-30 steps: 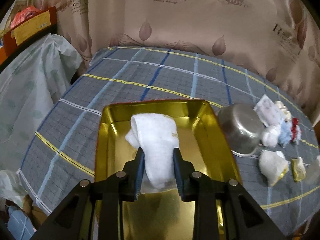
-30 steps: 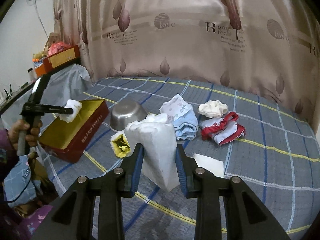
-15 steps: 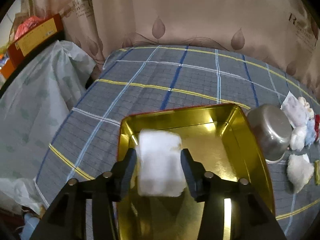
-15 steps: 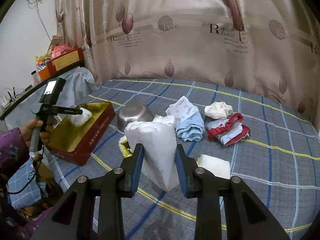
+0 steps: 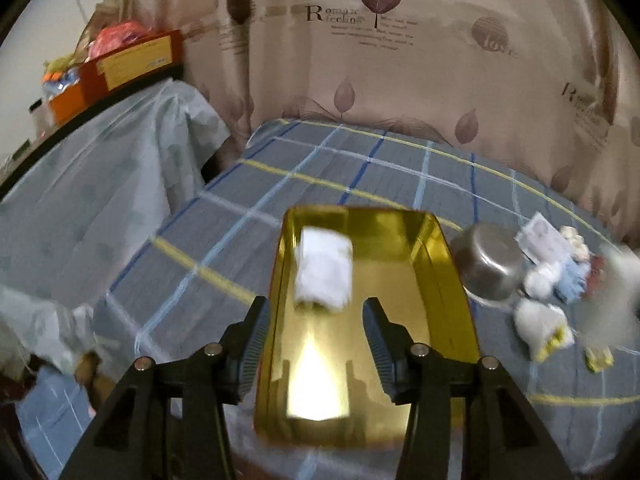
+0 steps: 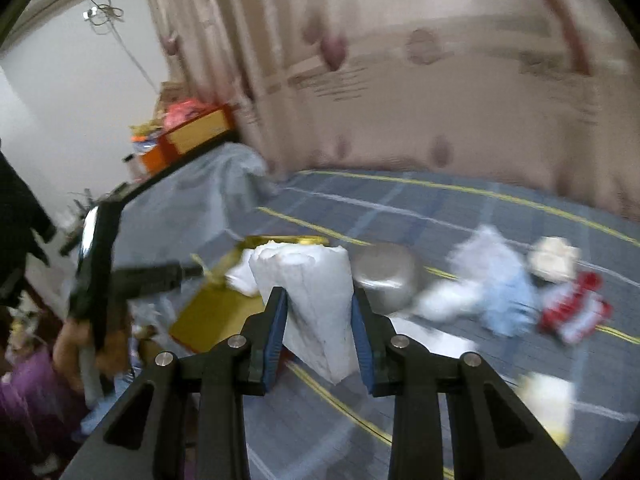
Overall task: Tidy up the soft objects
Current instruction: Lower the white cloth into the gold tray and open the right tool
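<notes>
My left gripper (image 5: 316,332) is open above the near part of a gold tin box (image 5: 424,280). A folded white towel (image 5: 324,270) lies in the box's far left part, clear of the fingers. My right gripper (image 6: 318,334) is shut on a folded white cloth (image 6: 312,300) and holds it above the checked bedspread. In the right wrist view the gold box (image 6: 212,316) lies behind and left of the cloth, with the left gripper (image 6: 176,274) over it. Both views are blurred.
An upturned steel bowl (image 5: 488,264) sits right of the box. Beyond it lie several soft items: white, light blue (image 6: 508,300), cream (image 6: 554,254) and red-and-white (image 6: 576,312) ones. A covered piece of furniture (image 5: 92,184) stands left of the bed. A curtain hangs behind.
My left gripper opened, let the white towel drop into the gold box and drew back. My right gripper swung left toward the box with the white cloth still held.
</notes>
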`<state>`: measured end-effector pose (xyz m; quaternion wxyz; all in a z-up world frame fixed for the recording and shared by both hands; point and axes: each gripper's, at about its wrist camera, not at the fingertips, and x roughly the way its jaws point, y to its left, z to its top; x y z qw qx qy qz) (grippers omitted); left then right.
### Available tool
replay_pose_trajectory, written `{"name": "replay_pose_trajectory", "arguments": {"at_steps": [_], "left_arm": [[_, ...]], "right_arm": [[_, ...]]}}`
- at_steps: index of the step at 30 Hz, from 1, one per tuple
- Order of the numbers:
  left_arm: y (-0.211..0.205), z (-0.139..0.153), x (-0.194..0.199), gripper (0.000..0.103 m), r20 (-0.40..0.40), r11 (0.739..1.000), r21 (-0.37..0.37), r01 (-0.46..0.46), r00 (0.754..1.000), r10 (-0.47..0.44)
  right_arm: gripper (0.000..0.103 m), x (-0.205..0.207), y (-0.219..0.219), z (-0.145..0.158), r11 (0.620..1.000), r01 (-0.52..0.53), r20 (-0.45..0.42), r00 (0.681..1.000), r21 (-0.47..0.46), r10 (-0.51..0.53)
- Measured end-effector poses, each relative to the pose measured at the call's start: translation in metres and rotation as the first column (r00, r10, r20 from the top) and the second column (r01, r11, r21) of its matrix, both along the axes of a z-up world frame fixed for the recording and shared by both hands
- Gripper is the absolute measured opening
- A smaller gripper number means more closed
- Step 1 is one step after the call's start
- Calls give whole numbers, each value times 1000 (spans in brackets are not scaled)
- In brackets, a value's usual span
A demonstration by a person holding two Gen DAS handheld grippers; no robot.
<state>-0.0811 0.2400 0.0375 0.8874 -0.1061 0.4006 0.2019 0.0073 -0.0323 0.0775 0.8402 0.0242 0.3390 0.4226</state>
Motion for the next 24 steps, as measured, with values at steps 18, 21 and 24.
{"name": "replay_pose_trajectory", "arguments": {"at_steps": [18, 21, 24], "left_arm": [[0, -17, -47, 49, -19, 996, 38, -77, 997, 78], [5, -20, -46, 49, -27, 996, 24, -84, 996, 84], [6, -23, -45, 49, -38, 997, 13, -82, 996, 82]], "right_arm": [[31, 85, 185, -73, 977, -132, -222, 971, -168, 93], [32, 88, 199, -81, 969, -171, -261, 958, -176, 122], [33, 88, 207, -88, 961, -191, -262, 956, -202, 135]]}}
